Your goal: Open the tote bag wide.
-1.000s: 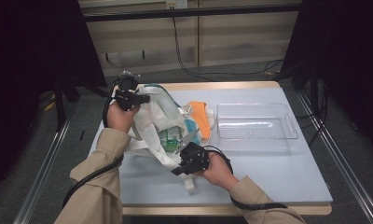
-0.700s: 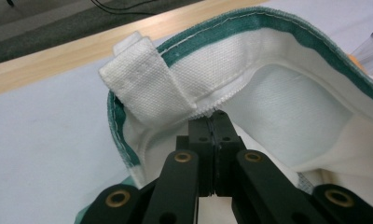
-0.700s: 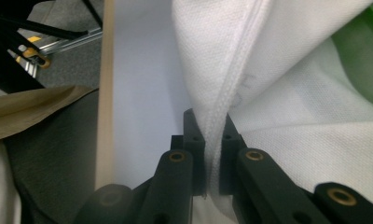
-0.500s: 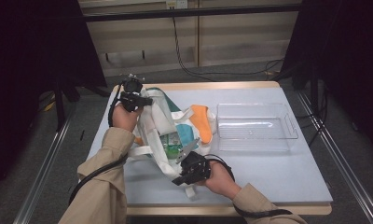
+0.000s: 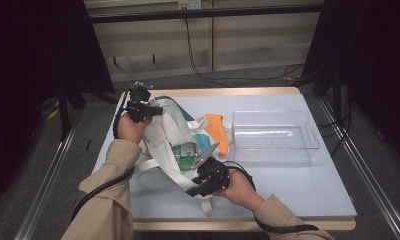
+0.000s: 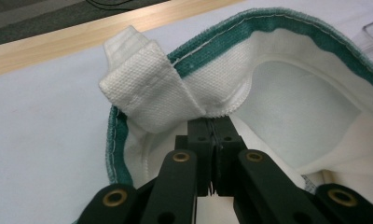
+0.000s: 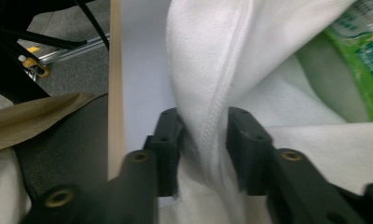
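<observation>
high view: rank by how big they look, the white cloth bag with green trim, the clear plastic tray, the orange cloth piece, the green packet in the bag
1. White cloth bag with green trim
2. Clear plastic tray, close to the bag in size
3. Orange cloth piece
4. Green packet, partly covered by the bag, so unsure against the orange piece

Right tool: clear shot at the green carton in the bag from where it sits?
Probably yes. The bag mouth is held open by the left tool, the green carton lies exposed just beyond the right tool, whose jaws have just been opening around the bag fabric.
</observation>
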